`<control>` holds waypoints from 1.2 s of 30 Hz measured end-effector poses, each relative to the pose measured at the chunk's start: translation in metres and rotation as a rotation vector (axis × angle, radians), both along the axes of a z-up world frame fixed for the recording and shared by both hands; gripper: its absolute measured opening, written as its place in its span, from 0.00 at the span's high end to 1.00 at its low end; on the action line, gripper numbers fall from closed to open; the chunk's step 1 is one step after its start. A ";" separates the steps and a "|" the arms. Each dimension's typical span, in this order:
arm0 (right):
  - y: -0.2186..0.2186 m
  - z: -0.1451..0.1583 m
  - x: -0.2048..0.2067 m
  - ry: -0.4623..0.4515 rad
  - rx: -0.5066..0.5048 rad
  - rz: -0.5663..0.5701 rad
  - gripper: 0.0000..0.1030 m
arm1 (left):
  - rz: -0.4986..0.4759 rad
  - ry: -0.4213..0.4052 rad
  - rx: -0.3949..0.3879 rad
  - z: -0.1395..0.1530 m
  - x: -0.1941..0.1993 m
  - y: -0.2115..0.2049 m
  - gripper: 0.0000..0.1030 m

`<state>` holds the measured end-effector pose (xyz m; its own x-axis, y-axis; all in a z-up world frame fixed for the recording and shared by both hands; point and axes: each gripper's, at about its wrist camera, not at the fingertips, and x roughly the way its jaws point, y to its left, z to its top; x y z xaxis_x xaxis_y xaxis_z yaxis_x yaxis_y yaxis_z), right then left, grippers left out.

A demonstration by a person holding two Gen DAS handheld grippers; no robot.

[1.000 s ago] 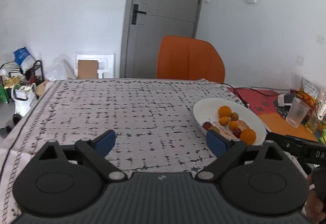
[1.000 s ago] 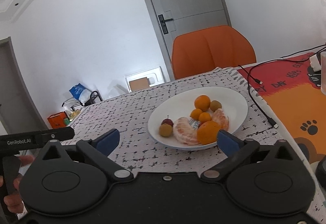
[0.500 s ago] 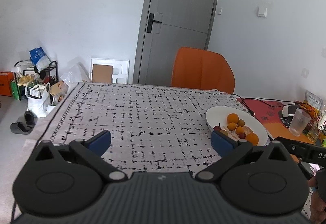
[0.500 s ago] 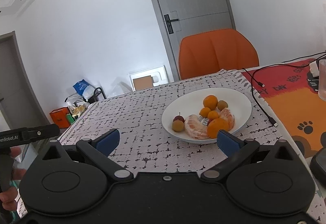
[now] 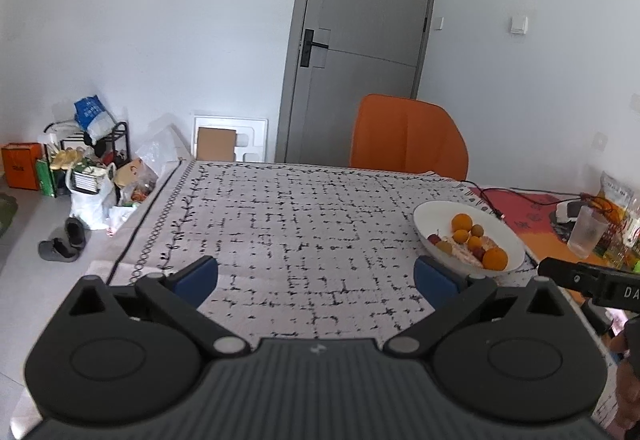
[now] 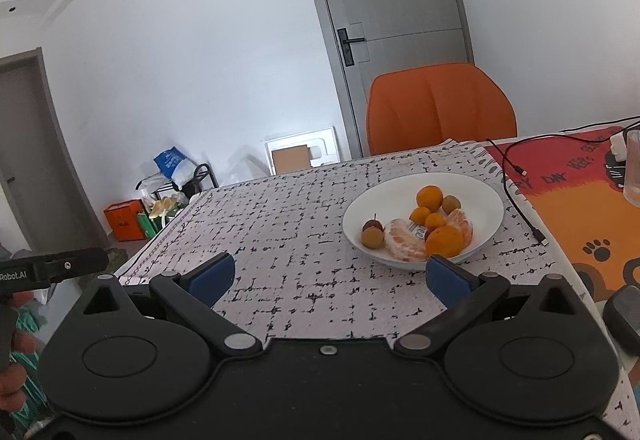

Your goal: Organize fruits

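Observation:
A white bowl sits on the patterned tablecloth, toward its right side. It holds several fruits: oranges, peeled mandarin halves, small green-brown fruits and a dark red one. My right gripper stands open over the cloth, just short of the bowl, with nothing between its blue pads. My left gripper is wide open and empty over the cloth, left of the bowl.
An orange chair stands behind the table before a grey door. A red-orange mat with a black cable and a clear cup lies right of the bowl. Bags and boxes clutter the floor at the left.
Both grippers have drawn back from the bowl and risen a little, so the bowl looks smaller and more table and floor show. The left jaws stand slightly wider.

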<state>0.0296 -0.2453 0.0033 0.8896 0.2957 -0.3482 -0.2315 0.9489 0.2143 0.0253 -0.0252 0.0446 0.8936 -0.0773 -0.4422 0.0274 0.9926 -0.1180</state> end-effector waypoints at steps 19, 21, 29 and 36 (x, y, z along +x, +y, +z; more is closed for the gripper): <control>0.017 -0.008 -0.030 0.021 -0.042 0.044 0.00 | 0.012 0.030 0.073 -0.013 -0.028 0.006 0.00; 0.018 -0.008 -0.030 0.020 -0.045 0.046 0.00 | 0.007 0.034 0.080 -0.015 -0.029 0.004 0.00; 0.020 -0.007 -0.030 0.021 -0.048 0.045 0.00 | 0.009 0.046 0.090 -0.019 -0.031 0.003 0.00; 0.022 -0.007 -0.032 0.019 -0.051 0.052 0.00 | 0.020 0.052 0.088 -0.020 -0.031 0.007 0.00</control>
<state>-0.0020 -0.2228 -0.0035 0.8666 0.3228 -0.3807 -0.2771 0.9455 0.1709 -0.0055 -0.0177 0.0248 0.8704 -0.0185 -0.4920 0.0035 0.9995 -0.0313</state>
